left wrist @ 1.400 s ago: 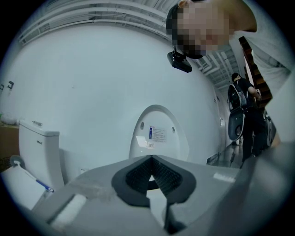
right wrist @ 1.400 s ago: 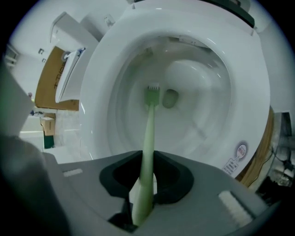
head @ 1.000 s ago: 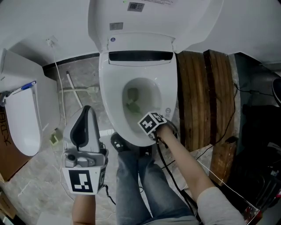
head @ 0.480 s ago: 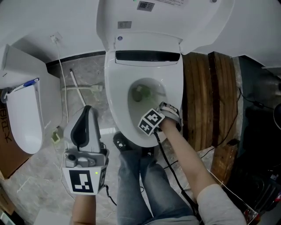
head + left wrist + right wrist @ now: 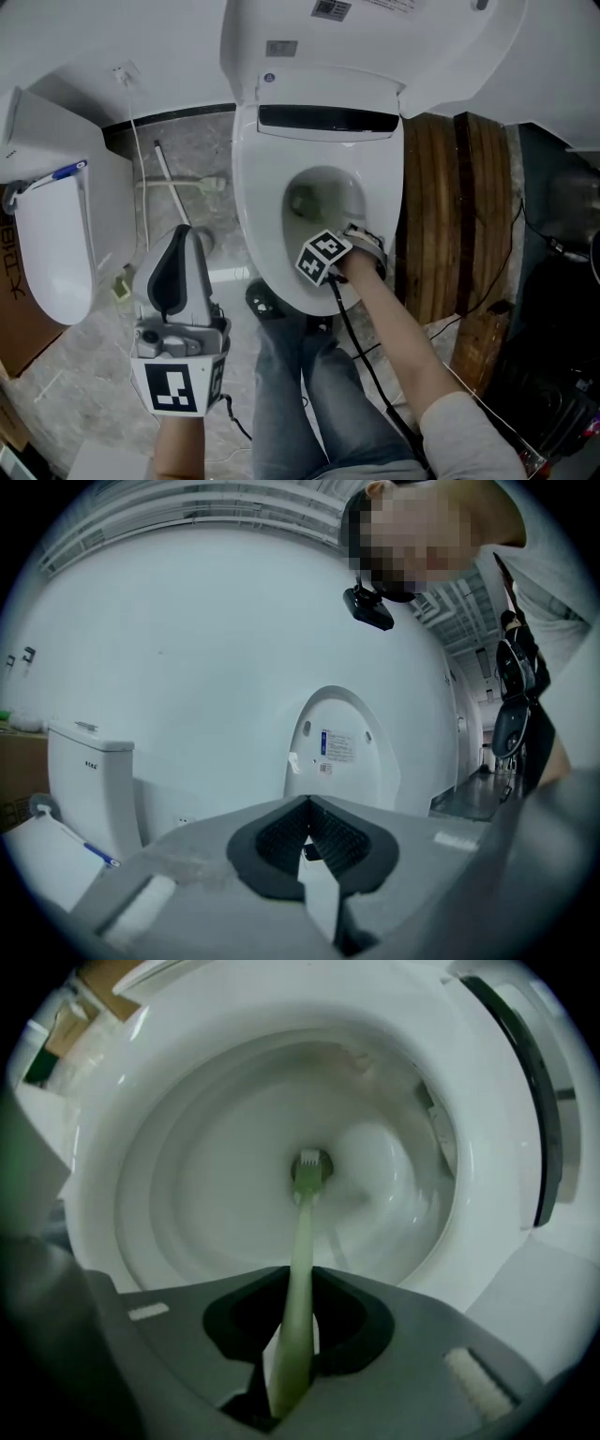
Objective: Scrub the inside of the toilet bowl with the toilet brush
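Slightly rearward went the toilet brush (image 5: 302,1232) inside the toilet bowl (image 5: 187,1147), clamped in my right gripper (image 5: 298,1283); my left gripper (image 5: 307,803) stayed closed, empty.

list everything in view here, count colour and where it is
toilet: 1, white, centre, lid up
toilet brush: 1, pale green, head at the bowl bottom
second toilet: 1, white, far left
wooden planks: a few, brown, right of the toilet
pipe: 1, white, left of the toilet, above the floor
floor: grey marbled tile
legs: 2, blue-grey jeans, bottom centre
left hand-held gripper: 1, grey, low left, jaws shut, empty
right hand-held gripper: 1, grey, over the bowl, jaws shut on the brush handle
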Tool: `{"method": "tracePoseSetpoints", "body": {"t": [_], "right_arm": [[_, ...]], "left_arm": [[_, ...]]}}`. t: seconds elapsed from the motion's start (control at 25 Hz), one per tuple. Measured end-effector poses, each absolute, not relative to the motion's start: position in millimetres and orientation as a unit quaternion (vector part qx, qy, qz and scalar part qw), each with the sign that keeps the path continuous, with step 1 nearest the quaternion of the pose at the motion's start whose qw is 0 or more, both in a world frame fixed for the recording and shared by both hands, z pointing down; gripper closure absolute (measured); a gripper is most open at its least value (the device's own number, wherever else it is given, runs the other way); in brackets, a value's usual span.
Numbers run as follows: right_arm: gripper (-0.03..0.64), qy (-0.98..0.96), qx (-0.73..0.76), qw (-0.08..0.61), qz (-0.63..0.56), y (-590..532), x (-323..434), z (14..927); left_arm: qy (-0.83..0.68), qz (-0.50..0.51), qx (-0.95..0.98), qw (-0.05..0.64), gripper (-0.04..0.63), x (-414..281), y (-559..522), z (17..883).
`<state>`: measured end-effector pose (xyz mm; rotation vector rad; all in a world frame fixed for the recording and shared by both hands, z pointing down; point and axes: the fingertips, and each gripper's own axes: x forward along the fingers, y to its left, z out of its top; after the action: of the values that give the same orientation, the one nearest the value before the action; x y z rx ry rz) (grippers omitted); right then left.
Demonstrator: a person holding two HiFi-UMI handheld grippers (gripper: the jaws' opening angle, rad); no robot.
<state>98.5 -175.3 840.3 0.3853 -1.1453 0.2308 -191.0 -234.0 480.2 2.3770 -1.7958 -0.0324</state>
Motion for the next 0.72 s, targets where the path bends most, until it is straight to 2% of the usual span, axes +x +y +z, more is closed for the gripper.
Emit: {"method": "tracePoseSetpoints", "body": {"t": [0.12,0.36,0.52,0.72], "right_arm": [[0.544,-0.554,0.208,0.775,0.224,-156,88,844],[0.541,-0.550,0.293,0.642,0.447,-143,64,846],[0.541,-0.529,0.335,0.580,0.521,-146,57,851],[0.540,-0.526,0.359,0.551,0.539,-160,47,864]], "left_arm": [[-0.602,-0.003,0.793,0.090,0.592,-191,-235,485],[-0.604,-0.001,0.792,0.093,0.592,-189,-237,489],[-0.591,-0.006,0.801,0.093,0.592,-181,-238,488],[-0.583,0.001,0.808,0.089,0.592,-181,-238,493]]}}
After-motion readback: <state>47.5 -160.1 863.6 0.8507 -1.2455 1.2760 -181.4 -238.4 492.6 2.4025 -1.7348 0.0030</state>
